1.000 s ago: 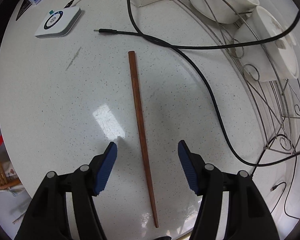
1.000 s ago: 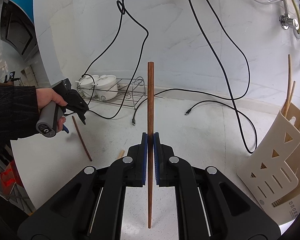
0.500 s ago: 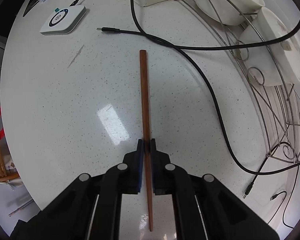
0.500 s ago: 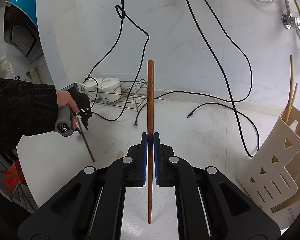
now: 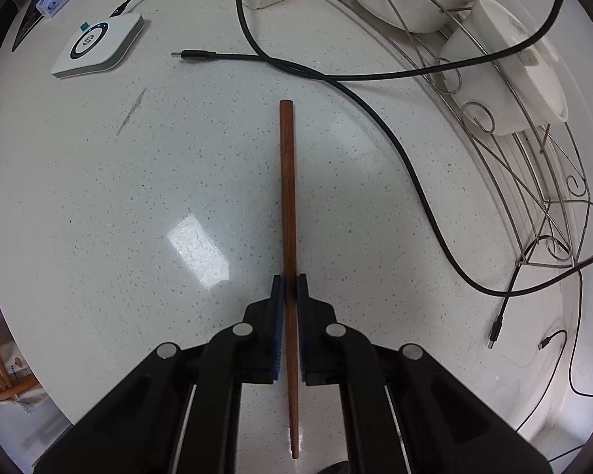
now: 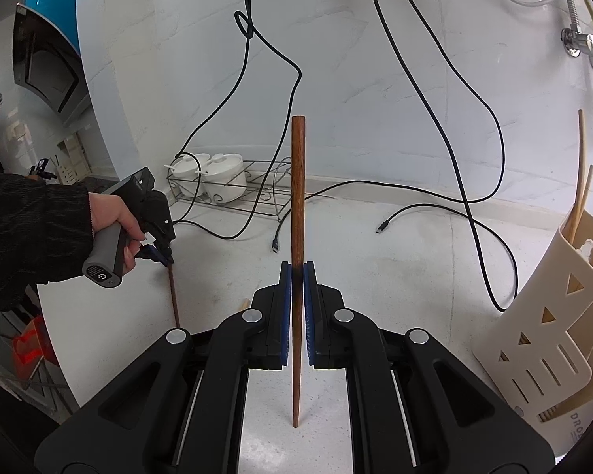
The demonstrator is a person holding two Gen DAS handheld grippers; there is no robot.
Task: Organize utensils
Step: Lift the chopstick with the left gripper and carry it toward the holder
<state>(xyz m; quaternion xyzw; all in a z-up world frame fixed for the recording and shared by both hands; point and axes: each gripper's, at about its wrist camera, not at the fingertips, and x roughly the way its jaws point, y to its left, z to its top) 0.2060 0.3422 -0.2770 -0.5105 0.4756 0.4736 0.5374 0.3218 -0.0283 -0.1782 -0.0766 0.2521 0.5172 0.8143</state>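
Note:
My left gripper (image 5: 289, 290) is shut on a brown wooden chopstick (image 5: 287, 205) that points forward over the white speckled counter (image 5: 118, 197). In the right wrist view the left gripper (image 6: 160, 254) holds that chopstick (image 6: 174, 296) with its tip down near the counter edge. My right gripper (image 6: 296, 276) is shut on a second brown chopstick (image 6: 297, 197) and holds it upright above the counter. A cream utensil holder (image 6: 549, 328) with several pale chopsticks stands at the right.
A wire rack (image 5: 533, 181) with white lidded pots (image 5: 506, 75) stands at the right of the left wrist view. Black cables (image 5: 407, 166) cross the counter. A white square device (image 5: 99, 43) lies far left. A pale stick end (image 6: 243, 303) shows by the right gripper.
My left gripper went from open around the lying chopstick to shut on it, and has tilted it up off the counter. My right gripper still holds its chopstick upright.

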